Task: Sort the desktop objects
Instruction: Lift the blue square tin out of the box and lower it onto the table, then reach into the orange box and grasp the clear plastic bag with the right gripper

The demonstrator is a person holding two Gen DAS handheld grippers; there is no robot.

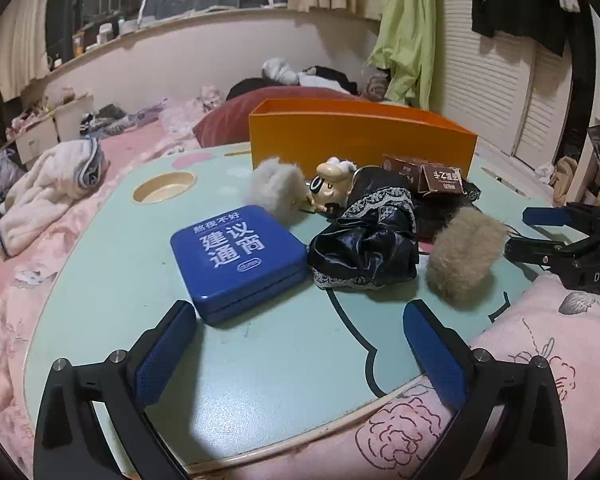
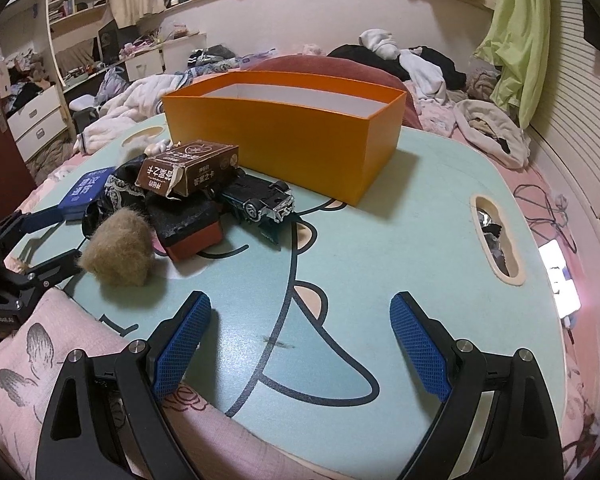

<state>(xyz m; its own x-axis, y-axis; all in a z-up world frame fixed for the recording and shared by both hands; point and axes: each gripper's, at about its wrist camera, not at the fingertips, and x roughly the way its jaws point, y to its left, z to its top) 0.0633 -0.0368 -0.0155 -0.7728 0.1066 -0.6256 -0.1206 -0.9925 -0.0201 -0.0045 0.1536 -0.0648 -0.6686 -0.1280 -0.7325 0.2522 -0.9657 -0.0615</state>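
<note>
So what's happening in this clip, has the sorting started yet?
Not really. Both the left gripper and the right gripper hover open over the green lap table, holding nothing. The clutter is still piled together: blue tin, black lacy cloth, tan fur ball, grey fur ball, sheep figurine, brown carton and toy car. From what shows, the orange box looks empty.

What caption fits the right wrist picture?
Open right gripper faces an orange box, toy car and tan pompom.
</note>
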